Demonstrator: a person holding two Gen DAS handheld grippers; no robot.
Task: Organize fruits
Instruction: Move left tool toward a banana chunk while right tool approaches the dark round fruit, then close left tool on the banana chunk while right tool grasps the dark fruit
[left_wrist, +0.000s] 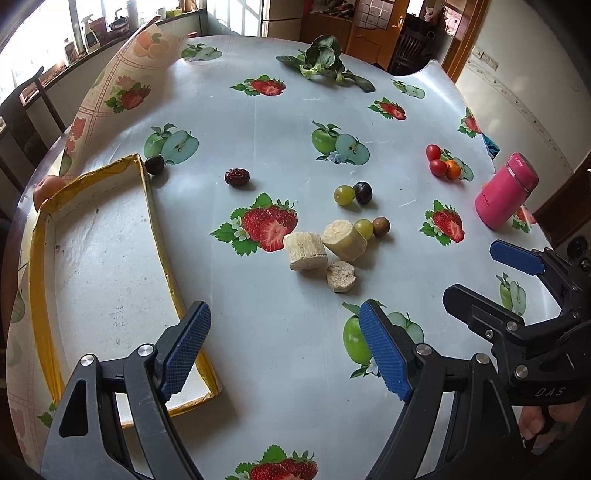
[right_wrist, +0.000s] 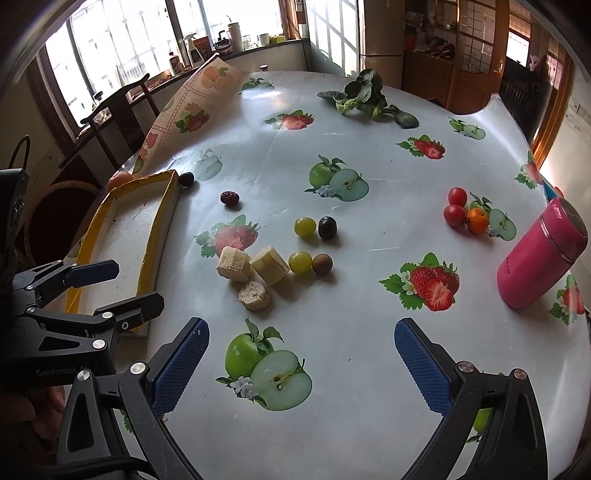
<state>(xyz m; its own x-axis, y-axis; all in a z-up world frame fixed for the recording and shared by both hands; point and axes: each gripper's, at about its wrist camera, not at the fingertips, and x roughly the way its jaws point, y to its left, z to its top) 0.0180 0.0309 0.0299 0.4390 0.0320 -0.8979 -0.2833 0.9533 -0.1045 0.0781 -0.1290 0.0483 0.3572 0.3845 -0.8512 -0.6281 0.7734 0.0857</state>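
Note:
Loose fruit lies on the fruit-print tablecloth: three banana pieces (left_wrist: 325, 254) (right_wrist: 255, 273), two green grapes (left_wrist: 344, 195) (right_wrist: 305, 226), a dark grape (left_wrist: 363, 192) (right_wrist: 327, 227), a brown longan (left_wrist: 381, 226) (right_wrist: 322, 264), a red date (left_wrist: 237, 177) (right_wrist: 230, 198), another dark fruit (left_wrist: 154, 164) (right_wrist: 186, 179) by the tray corner, and cherry tomatoes with a small orange (left_wrist: 443, 166) (right_wrist: 463, 214). A shallow yellow-rimmed tray (left_wrist: 42, 258) (right_wrist: 162, 221) sits at left, empty. My left gripper (left_wrist: 288, 350) is open and empty above the table near the tray. My right gripper (right_wrist: 301, 365) is open and empty; it also shows at right in the left wrist view (left_wrist: 476, 273).
A pink flask (left_wrist: 506, 192) (right_wrist: 541, 258) stands at the right edge. Leafy greens (left_wrist: 325, 62) (right_wrist: 365, 98) lie at the far side. An orange-red fruit (left_wrist: 48, 188) sits behind the tray. The cloth's left corner is folded up. A chair and windowsill stand beyond.

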